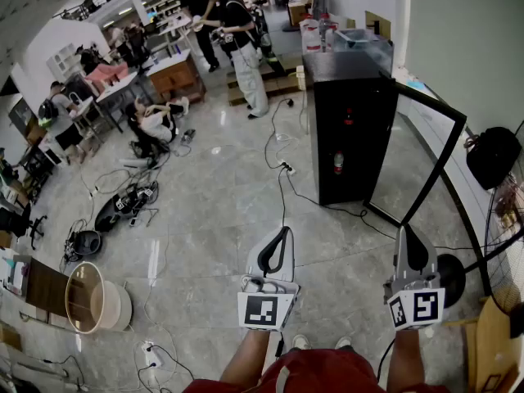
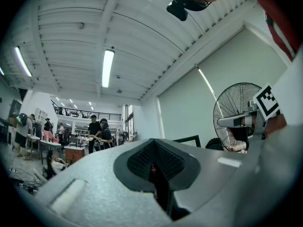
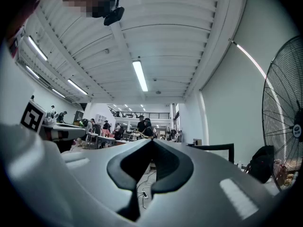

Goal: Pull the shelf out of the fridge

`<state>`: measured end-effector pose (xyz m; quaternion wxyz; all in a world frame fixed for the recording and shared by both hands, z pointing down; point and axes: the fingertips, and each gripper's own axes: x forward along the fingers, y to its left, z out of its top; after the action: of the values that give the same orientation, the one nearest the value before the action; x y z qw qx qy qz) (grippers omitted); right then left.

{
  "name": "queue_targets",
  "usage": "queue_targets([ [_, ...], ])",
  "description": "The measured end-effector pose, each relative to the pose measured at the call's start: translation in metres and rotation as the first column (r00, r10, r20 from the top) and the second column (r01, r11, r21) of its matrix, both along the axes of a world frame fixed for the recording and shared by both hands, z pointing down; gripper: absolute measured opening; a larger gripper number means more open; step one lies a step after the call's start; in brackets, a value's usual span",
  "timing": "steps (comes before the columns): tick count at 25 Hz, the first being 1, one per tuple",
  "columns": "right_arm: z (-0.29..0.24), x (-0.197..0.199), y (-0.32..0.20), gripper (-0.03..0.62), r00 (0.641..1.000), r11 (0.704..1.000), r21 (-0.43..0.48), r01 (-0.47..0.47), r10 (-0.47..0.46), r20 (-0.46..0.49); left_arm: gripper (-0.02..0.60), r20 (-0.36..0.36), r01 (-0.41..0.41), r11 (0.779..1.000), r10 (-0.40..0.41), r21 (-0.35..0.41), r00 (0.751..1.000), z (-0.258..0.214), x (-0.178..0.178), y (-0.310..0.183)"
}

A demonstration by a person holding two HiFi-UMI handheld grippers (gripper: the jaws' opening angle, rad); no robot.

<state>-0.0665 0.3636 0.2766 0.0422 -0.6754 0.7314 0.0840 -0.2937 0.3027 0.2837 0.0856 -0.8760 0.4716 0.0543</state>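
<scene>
**Both grippers closed and empty, fridge ahead with its door open**

The left gripper [image 1: 285, 231] is fully closed, with nothing between its jaws. The right gripper [image 1: 402, 232] also has its tips together and holds nothing. Both are held low in front of the person, well apart from the fridge [image 1: 344, 137], which stands on the far part of the floor, a little to the right. Its door [image 1: 415, 160] is swung open to the right. The shelf should be inside, but the interior is too dark to make it out; only a bottle [image 1: 338, 163] shows there.

I judge that the step in hand is the approach. To do it well, the person should come close and open one gripper before reaching in. The grip should be at the middle of the shelf's front edge, and the pull level and straight, so that the shelf does not jam and nothing falls from it.

The floor [image 1: 205, 228] is pale polished tile. Near its left edge are tables [image 1: 123, 84], people [image 1: 151, 123] and a round tub [image 1: 115, 308]. Cables [image 1: 281, 191] cross the middle toward the fridge, a risk for the feet. A fan [image 3: 284, 112] stands at the right edge.
</scene>
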Motion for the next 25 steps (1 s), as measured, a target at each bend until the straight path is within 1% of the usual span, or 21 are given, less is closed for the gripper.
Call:
queue_targets([
  [5,0.006,-0.015,-0.008,-0.002,1.0,1.0,-0.003,0.009,-0.009,0.002,0.003,0.007,0.009,1.0,-0.008,-0.006,1.0,0.006,-0.009,-0.007],
  [11,0.014,-0.032,-0.016,-0.002,1.0,1.0,-0.02,0.012,-0.012,0.022,0.002,0.003,0.002,0.999,-0.002,-0.04,1.0,0.02,-0.023,-0.015],
  [14,0.019,-0.048,-0.019,-0.002,0.999,0.999,-0.027,0.045,-0.045,0.009,0.003,0.007,-0.014,0.999,0.014,-0.04,1.0,0.025,-0.03,-0.017],
  [16,0.021,-0.058,-0.021,-0.002,0.999,0.999,-0.032,0.037,-0.036,0.013,0.002,0.008,-0.019,0.999,0.019,-0.043,1.0,0.027,-0.039,-0.018],
  [20,0.024,-0.07,-0.024,-0.002,0.998,0.999,-0.034,0.003,0.0,0.064,0.003,0.009,-0.032,0.998,0.032,-0.05,0.999,0.032,-0.054,-0.018],
  [25,0.026,-0.089,-0.031,-0.002,0.999,0.999,-0.035,0.012,-0.011,0.047,0.002,-0.006,-0.047,0.997,0.046,-0.061,0.999,0.04,-0.064,-0.022],
])
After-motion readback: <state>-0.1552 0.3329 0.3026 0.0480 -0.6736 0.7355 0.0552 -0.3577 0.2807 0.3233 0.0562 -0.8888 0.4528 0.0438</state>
